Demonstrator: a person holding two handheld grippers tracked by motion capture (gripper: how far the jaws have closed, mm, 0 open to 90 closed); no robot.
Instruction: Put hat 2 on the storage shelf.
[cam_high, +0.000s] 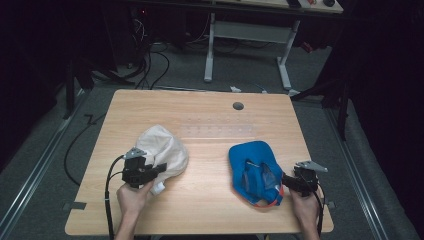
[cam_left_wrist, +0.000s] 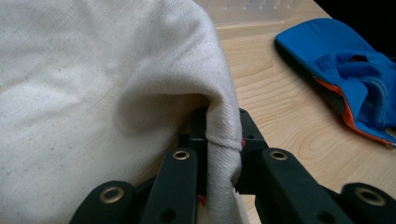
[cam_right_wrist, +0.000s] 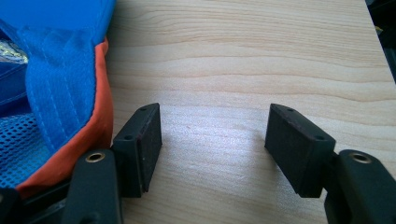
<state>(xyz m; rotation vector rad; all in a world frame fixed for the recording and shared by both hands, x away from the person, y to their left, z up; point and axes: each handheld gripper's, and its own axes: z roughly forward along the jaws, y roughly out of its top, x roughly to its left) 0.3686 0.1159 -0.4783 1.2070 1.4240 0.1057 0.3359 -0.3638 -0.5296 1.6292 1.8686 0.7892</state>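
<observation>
Clamped together on a fold of the cream cap (cam_left_wrist: 93, 93), the jaws of the left gripper (cam_left_wrist: 223, 140), with the cloth's stitched hem pinched between the pads and running down out of them. Spread wide apart over bare wood, the jaws of the right gripper (cam_right_wrist: 212, 140), with nothing between them.

Beyond and to the right of the left jaws, well apart: the blue cap (cam_left_wrist: 345, 60) on the wooden table (cam_left_wrist: 280, 116). Just beside the outer face of the right gripper's left jaw, perhaps touching: that blue cap's orange-edged rim (cam_right_wrist: 93, 126). Ahead of the right jaws, open tabletop (cam_right_wrist: 252, 56).

Cream cap: plain woven cloth, bulging up and over the left jaws, blocking most of the sight ahead. Blue cap: lying upside down, blue mesh lining and orange trim showing.

From the high view: cream cap (cam_high: 162, 147) ahead of the left gripper (cam_high: 159, 169), blue cap (cam_high: 255, 170) ahead of the right gripper (cam_high: 284, 181), a hand (cam_high: 132, 197) behind one and a hand (cam_high: 306, 205) behind the other, a dark round hole (cam_high: 238, 106) near the table's far edge. From the left gripper view alone: the hem's stitching in the grip.
</observation>
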